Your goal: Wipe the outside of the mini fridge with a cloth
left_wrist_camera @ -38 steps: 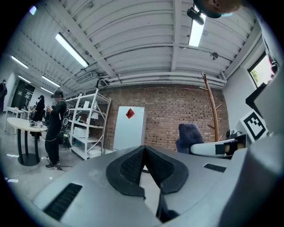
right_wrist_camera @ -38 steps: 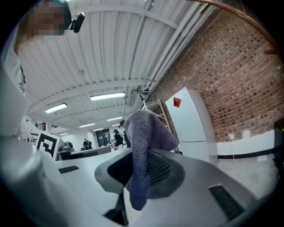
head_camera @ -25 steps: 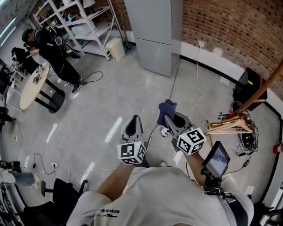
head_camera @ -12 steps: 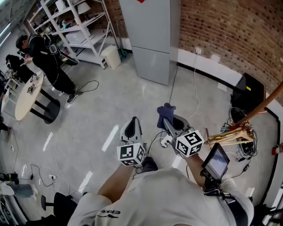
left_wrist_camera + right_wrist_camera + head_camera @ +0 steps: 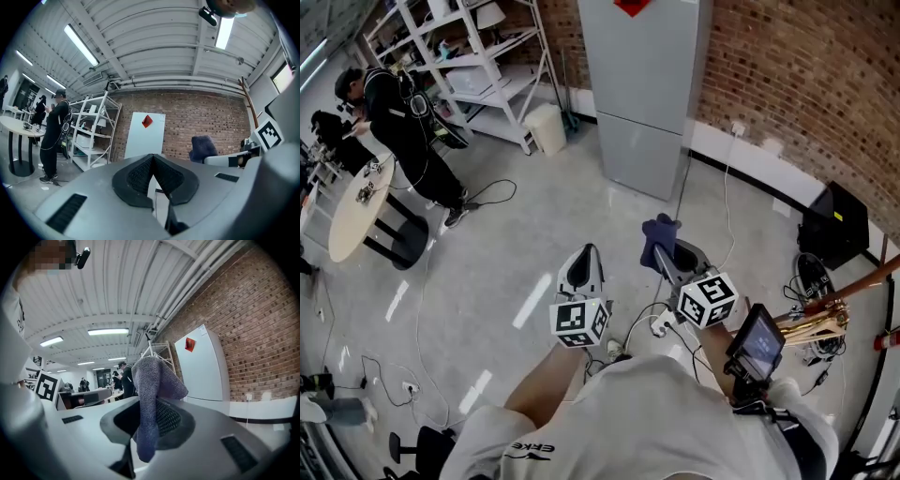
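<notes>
- Two hand-held grippers point toward the mini fridge point(image 5: 649, 89). It stands upright against the brick wall point(image 5: 797, 75), well apart from both.
- Left gripper point(image 5: 583, 258): jaws pressed together, with nothing between them.
- Right gripper point(image 5: 667, 255): jaws clamped on the blue-grey cloth point(image 5: 657, 232), whose free end bunches above the jaw tips.
- Background, left: a person point(image 5: 398, 108) stands between white shelving point(image 5: 487, 56) and a round table point(image 5: 356, 202).

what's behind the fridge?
A brick wall with white skirting at its foot stands behind the fridge. The fridge covers the stretch of wall directly behind it, so any plug or socket there cannot be seen.
</notes>
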`<state>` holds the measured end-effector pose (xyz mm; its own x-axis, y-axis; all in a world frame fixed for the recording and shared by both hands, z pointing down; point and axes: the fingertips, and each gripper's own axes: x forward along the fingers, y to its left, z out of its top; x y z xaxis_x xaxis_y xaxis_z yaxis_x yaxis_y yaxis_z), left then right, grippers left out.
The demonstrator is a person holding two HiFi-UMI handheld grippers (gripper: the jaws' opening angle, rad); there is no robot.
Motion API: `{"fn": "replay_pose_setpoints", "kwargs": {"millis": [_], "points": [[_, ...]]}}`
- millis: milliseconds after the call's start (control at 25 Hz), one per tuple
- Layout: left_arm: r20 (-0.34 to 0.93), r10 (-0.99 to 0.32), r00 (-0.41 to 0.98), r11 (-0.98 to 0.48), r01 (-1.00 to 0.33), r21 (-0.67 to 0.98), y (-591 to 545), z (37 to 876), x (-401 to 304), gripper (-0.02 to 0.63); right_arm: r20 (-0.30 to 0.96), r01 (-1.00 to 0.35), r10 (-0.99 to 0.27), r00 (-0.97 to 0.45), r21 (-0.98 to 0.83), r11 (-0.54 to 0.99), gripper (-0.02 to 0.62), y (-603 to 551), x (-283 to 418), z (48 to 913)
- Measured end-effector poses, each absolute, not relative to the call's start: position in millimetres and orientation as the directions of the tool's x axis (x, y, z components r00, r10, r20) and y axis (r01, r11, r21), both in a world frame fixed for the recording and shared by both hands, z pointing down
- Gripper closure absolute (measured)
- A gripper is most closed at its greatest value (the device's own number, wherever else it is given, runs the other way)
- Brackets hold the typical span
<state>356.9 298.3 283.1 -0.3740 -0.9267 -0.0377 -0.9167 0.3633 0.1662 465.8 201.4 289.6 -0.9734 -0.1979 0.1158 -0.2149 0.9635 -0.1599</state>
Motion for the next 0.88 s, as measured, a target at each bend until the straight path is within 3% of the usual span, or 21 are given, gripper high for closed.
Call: {"fn": "replay_pose_setpoints", "kwargs": {"millis": [280,880], "points": [[-0.074,-0.93,-0.361,0.341,-0.919,0.198,285,280,281,0.603,0.116,-0.227,-0.213,-0.97,-0.125,0.966,0.532,189,390,283],[-0.058,-0.921,-0.384,0.365,-0.906,0.214,242,283,205,0.603,0.135,-0.236,-0.218,-0.967,-0.137,0.962,0.532,136,305,293]]}}
